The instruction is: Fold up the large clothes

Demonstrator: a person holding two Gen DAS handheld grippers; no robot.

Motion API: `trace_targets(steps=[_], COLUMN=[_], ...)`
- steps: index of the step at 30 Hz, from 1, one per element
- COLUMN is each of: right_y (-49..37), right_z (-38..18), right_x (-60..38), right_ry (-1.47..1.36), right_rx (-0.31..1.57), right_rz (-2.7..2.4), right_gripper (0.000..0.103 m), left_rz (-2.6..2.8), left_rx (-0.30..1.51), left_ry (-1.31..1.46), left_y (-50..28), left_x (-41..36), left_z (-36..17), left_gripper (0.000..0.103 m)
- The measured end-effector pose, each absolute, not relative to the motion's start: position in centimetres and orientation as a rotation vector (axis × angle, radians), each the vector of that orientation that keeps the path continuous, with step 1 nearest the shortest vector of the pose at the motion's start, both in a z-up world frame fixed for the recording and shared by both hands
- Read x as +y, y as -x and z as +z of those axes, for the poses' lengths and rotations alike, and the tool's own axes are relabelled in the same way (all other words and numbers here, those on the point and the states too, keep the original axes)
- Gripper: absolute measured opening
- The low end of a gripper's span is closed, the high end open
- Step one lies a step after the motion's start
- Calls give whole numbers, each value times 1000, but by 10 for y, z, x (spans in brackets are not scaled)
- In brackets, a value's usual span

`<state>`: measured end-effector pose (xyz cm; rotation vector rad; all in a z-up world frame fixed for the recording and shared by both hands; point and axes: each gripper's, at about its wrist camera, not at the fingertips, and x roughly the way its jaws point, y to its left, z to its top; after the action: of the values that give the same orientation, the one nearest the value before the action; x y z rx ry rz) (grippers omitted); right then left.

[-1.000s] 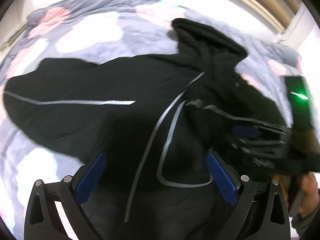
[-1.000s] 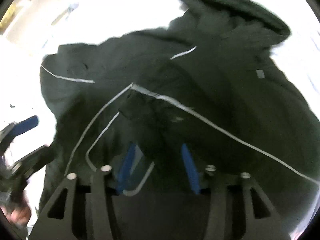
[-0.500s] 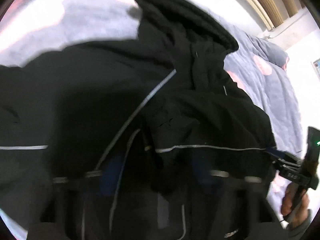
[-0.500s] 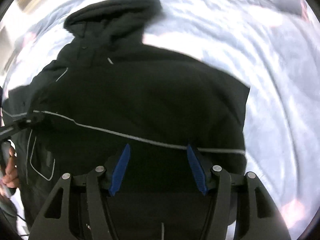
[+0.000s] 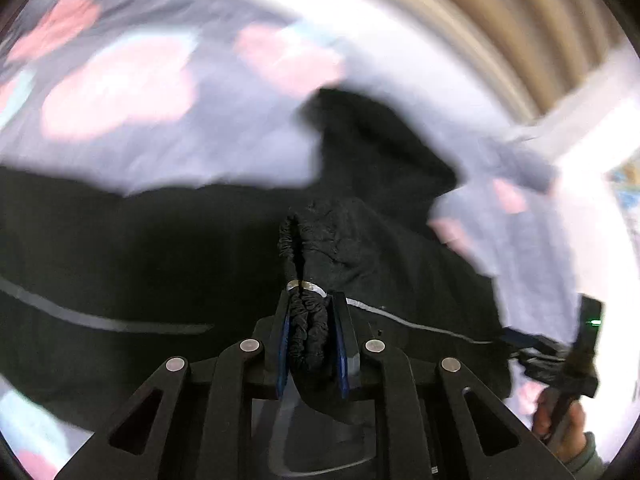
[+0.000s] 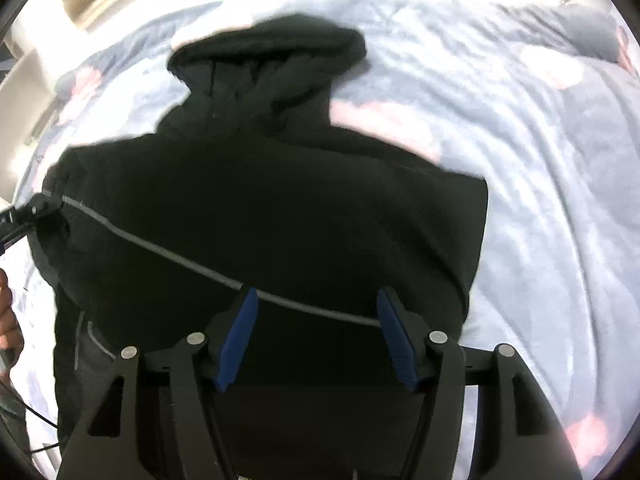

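Since a second ago, left hand-held gripper (image 5: 312, 344) has clamped onto the black hoodie's (image 6: 280, 208) bunched cuff; right hand-held gripper (image 6: 316, 332) now hovers spread above it on the bed (image 6: 540, 200).

I am working in a bedroom of a home. A bed takes up nearly all I see, covered by a soft grey-blue quilt (image 6: 532, 184) printed with pink and white patches, rumpled into long folds. Beyond its far edge a pale wall (image 6: 24, 84) meets a wood-toned band (image 5: 500, 20), possibly a headboard or curtain; blur hides which.
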<state>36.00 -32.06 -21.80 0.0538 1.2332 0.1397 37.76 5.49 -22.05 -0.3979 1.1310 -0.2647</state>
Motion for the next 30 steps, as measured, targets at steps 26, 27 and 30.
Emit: trace_targets(steps=[26,27,30], right_y=[-313,-313,-315], right_z=[-275,-275,-270], right_x=[-292,-291,-288], right_ry=[42,47,56], right_rx=[1335,1336,1365], right_rz=[71,66,65], right_gripper=[69,71,71], left_rz=[-238,-237,-158], left_rx=[1176,1202,1287], left_ry=[288,303,268], left_y=[-333,-338,-354], left_x=[-16,-20,-36], left_z=[-244,-253,-300], left_gripper=[63,62,62])
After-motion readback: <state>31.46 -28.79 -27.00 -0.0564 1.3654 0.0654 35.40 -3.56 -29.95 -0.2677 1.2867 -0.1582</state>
